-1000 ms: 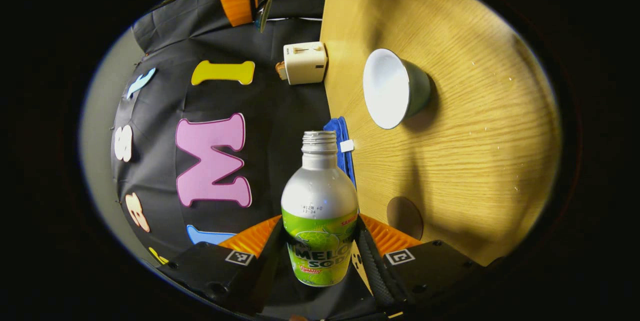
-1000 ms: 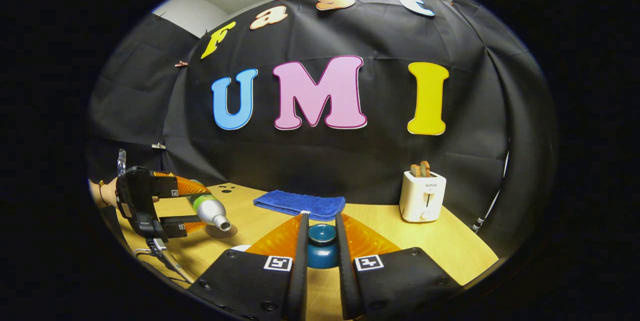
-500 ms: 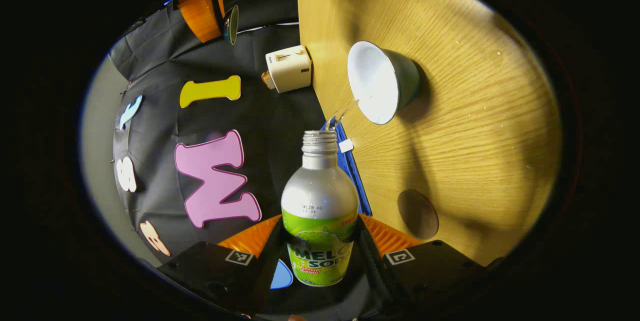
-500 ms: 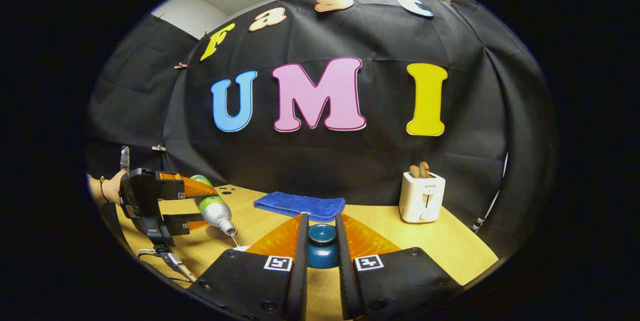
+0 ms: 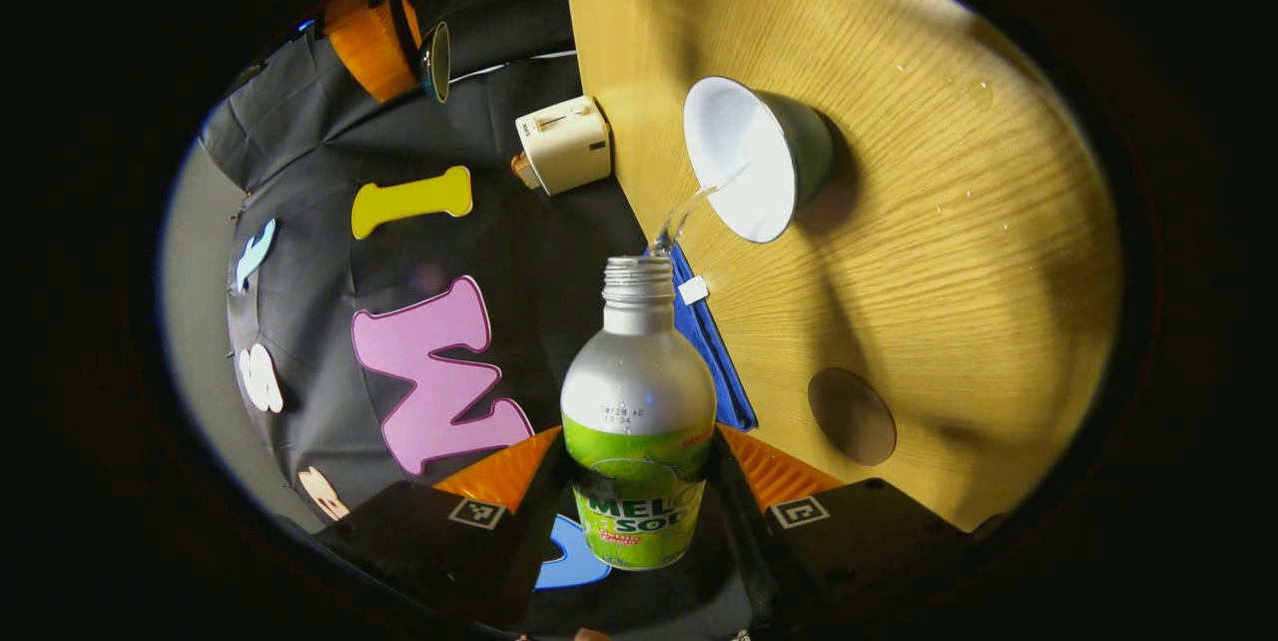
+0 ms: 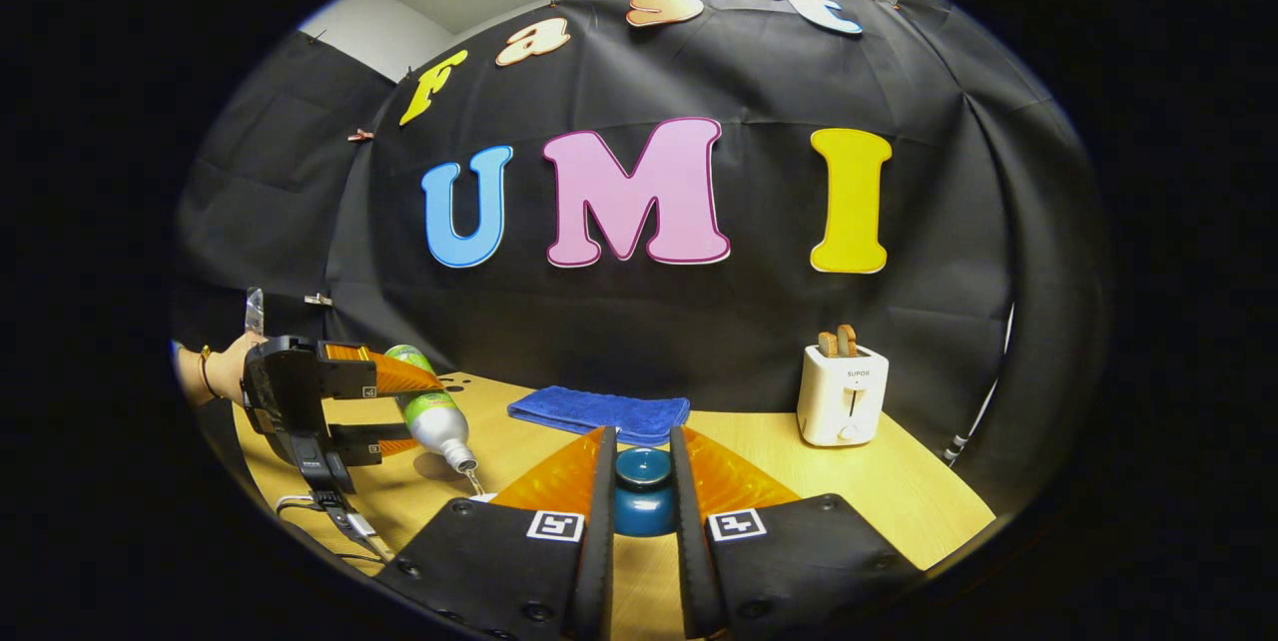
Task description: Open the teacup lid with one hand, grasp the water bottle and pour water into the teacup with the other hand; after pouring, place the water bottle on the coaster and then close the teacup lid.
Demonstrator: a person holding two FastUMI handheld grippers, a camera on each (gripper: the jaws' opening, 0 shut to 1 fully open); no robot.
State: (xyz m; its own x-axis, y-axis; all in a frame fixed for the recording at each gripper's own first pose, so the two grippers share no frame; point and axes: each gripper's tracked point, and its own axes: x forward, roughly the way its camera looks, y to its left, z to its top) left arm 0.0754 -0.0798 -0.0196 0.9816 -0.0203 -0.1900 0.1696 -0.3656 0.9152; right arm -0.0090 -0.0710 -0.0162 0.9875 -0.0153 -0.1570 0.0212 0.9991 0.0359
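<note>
My left gripper (image 5: pixel 639 466) is shut on the water bottle (image 5: pixel 639 401), a silver bottle with a green label and no cap. The bottle is tipped over, and a thin stream of water (image 5: pixel 689 212) runs from its mouth into the teacup (image 5: pixel 759 157), white inside and grey-green outside. The round brown coaster (image 5: pixel 852 414) lies bare on the table, nearer than the cup. My right gripper (image 6: pixel 639 436) is shut on the knob of the teal teacup lid (image 6: pixel 642 496) and holds it above the table. In the right gripper view the tilted bottle (image 6: pixel 431 411) is at the left, pouring downward.
A blue towel (image 6: pixel 599 411) lies folded at the back of the wooden table (image 5: pixel 949 222). A white toaster (image 6: pixel 844 393) with toast stands at the back right. A hand (image 6: pixel 215 371) holds the left gripper at the table's left edge.
The bottle has tilted further, mouth downward. A second ago no water ran; a stream now reaches the cup. The right gripper has kept the lid almost still.
</note>
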